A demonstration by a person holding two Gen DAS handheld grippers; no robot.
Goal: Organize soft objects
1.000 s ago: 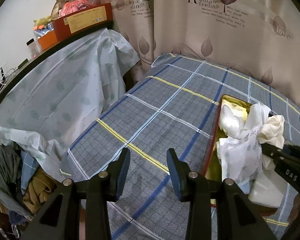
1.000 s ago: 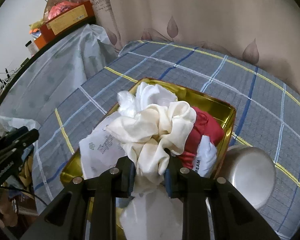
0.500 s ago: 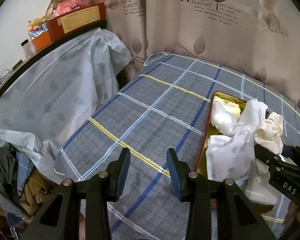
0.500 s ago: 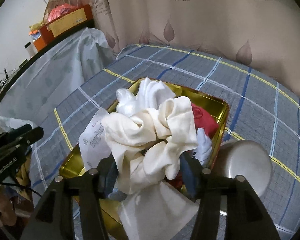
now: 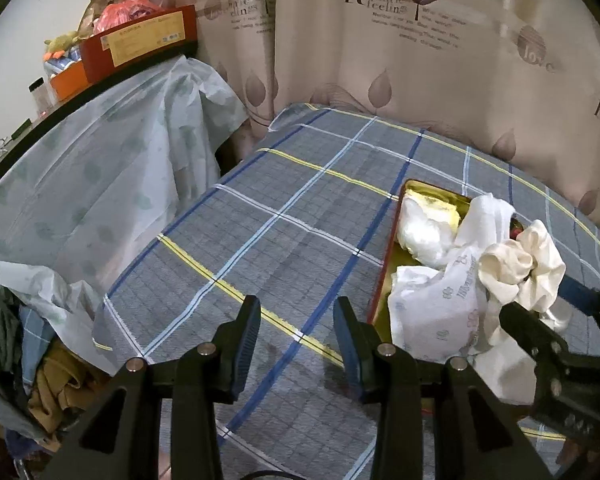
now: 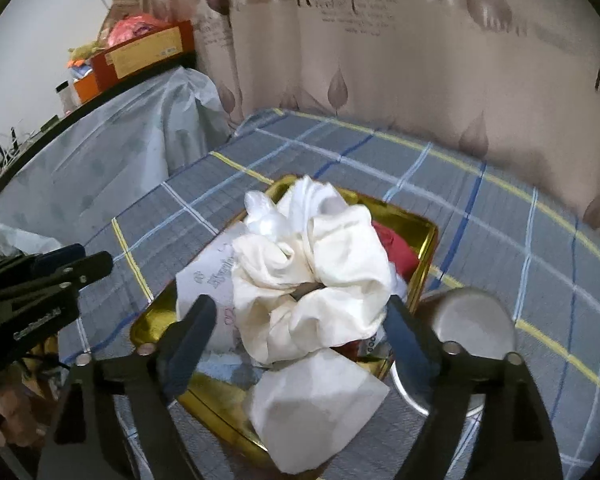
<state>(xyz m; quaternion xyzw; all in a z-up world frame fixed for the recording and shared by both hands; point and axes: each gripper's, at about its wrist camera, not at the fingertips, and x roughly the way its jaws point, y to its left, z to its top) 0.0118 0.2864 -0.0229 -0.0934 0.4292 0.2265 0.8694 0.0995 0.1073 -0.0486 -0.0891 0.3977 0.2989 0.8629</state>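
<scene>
Cream scrunchie (image 6: 316, 276) atop gold tray (image 6: 428, 236) pile.
Right claw (image 6: 300, 336) wide, left claw (image 5: 296, 344) open, empty; curtain (image 5: 400, 60) reads "Romatic feeling".

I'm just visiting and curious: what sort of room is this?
Probably a lived-in home room, not a lab: a leaf-printed beige curtain, a grey plaid cloth-covered table, and a heap of crumpled clothes beside it.
</scene>
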